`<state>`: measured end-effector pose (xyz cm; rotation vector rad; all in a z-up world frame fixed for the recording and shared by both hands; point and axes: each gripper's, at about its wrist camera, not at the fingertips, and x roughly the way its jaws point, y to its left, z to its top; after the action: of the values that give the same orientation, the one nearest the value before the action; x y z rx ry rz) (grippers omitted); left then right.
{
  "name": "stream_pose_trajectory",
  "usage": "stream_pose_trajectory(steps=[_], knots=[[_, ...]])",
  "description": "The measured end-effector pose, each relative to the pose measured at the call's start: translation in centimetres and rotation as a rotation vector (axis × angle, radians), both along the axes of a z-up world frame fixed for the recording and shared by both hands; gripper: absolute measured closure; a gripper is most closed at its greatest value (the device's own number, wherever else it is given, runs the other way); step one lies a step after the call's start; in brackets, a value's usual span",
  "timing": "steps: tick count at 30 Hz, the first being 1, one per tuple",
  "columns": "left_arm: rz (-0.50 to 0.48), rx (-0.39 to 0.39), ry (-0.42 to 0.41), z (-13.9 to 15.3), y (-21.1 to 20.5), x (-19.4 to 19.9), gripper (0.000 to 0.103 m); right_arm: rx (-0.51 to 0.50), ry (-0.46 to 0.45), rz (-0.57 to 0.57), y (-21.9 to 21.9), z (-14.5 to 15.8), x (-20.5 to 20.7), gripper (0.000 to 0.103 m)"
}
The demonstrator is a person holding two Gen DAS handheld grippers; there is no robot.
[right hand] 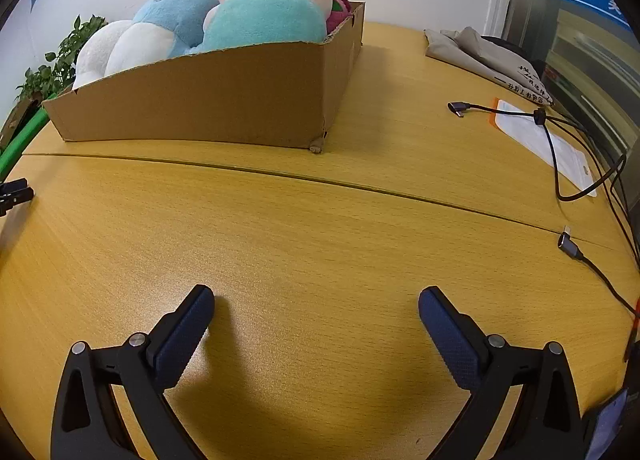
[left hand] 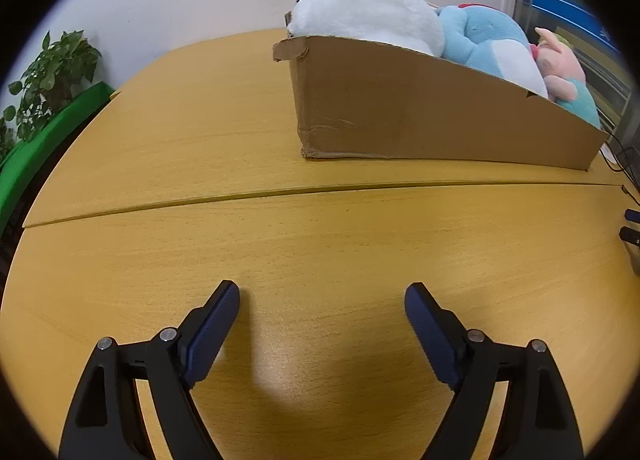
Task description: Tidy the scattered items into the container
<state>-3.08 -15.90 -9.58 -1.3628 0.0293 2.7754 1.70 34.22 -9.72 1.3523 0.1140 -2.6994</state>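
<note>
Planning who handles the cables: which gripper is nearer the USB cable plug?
Right. The right gripper has the USB cable plug just to its right; the left gripper sits farther left.

Right tongs [right hand: 316, 304] spread; plush toys [right hand: 224, 16] fill box [right hand: 200, 104].

A yellowish wood-grain table [right hand: 320, 228] is seen, split by a seam running side to side. Past the seam a cardboard box [right hand: 208, 100] is set on it. Off to the right, a grey cloth bag [right hand: 492, 60], a white pouch [right hand: 548, 144] and black cables [right hand: 556, 164] are laid flat on it.
</note>
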Motion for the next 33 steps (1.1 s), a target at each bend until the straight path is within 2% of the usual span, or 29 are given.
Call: stream_pose_trajectory(steps=[5,7,13,18,22,28,33], knots=[[-0.010,0.000,-0.007,-0.4,0.6,-0.3,0.010,0.000,0.000,-0.016,0.0,-0.2,0.8,0.000],[0.001,-0.008,-0.019,-0.6,0.8,-0.2,0.000,0.000,-0.001,-0.016,0.0,-0.2,0.8,0.000],[-0.014,-0.010,-0.025,-0.4,0.9,0.2,0.000,-0.003,-0.005,0.029,0.3,-0.3,1.3,0.000],[-0.087,-0.011,-0.046,-0.4,0.8,0.8,0.000,0.003,-0.036,0.051,0.3,-0.2,1.1,0.000],[-0.194,-0.010,-0.028,-0.4,0.5,2.1,0.000,0.005,-0.026,0.106,0.5,-0.2,1.7,0.000],[-0.215,-0.010,-0.027,-0.4,-1.0,2.9,0.000,-0.002,0.000,0.189,1.0,-0.6,2.3,0.000],[-0.252,-0.011,-0.030,-0.4,-3.2,0.2,0.000,-0.005,-0.004,0.256,2.1,-0.7,2.3,0.000]])
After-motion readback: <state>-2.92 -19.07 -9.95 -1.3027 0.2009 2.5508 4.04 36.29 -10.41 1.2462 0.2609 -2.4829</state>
